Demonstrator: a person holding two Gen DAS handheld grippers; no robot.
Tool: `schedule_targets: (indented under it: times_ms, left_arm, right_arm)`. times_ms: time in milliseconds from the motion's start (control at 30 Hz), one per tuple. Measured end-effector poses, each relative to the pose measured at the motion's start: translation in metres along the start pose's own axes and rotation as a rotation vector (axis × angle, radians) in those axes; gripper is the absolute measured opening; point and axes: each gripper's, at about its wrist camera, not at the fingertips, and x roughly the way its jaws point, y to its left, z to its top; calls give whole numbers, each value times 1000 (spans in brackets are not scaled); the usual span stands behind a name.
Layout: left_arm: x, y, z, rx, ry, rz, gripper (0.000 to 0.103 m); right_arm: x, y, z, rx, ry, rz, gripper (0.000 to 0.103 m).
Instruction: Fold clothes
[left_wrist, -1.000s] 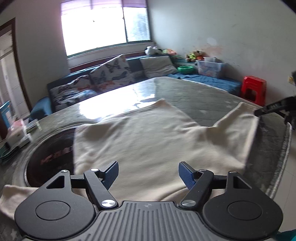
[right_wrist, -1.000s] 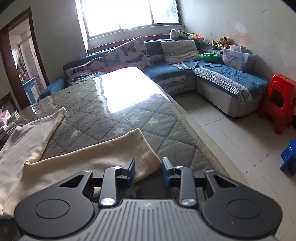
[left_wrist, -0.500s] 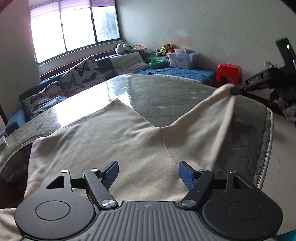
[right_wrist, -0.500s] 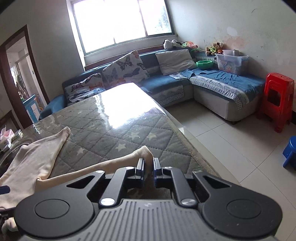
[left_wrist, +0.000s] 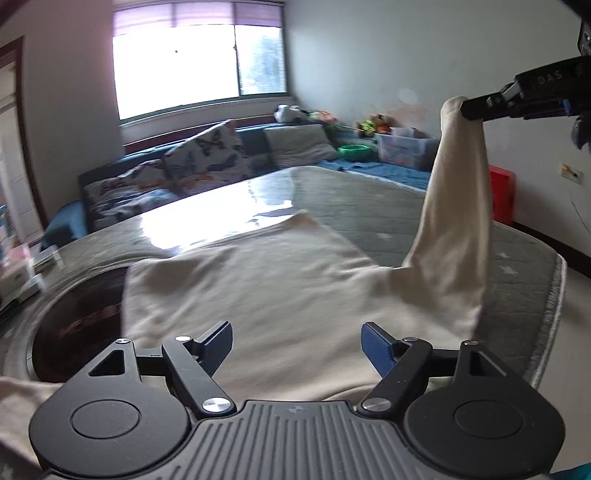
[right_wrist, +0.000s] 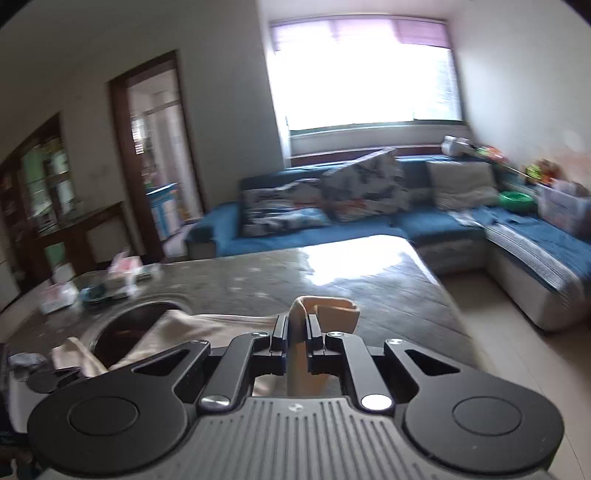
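Note:
A cream garment lies spread on the quilted table cover. My left gripper is open and empty, hovering over the garment's near edge. My right gripper is shut on the end of the garment's sleeve. In the left wrist view the right gripper holds the sleeve lifted high at the upper right, with the cloth hanging down to the table. The rest of the garment shows low left in the right wrist view.
A round dark inset sits in the table at the left, partly under the garment. Boxes and small items lie at the table's far left. A blue sofa runs along the window wall. A red stool stands on the floor right.
My right gripper closed on the sleeve end and raised it high off the table, swinging left. The left gripper stayed open over the near edge.

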Motion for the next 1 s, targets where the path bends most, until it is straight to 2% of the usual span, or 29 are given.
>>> schedule_targets:
  times_ms: [200, 333, 533, 767, 933, 1000]
  left_arm:
    - [-27, 39, -18, -72, -8, 105, 80]
    - [-40, 57, -30, -121, 0, 149, 80]
    - [-48, 64, -40, -146, 13, 171, 80]
    - [-44, 60, -35, -148, 10, 134, 79]
    - [-31, 49, -28, -125, 7, 90, 76]
    - [-22, 45, -27, -119, 20, 70, 70]
  right_arm:
    - [42, 77, 13, -130, 53, 162, 8]
    - [80, 127, -3, -206, 132, 258, 8]
    - [120, 162, -38, -240, 259, 364, 9]
    - [106, 144, -42, -249, 260, 362, 12]
    - [90, 100, -45, -260, 296, 247, 16]
    - [84, 85, -53, -264, 321, 204, 17]
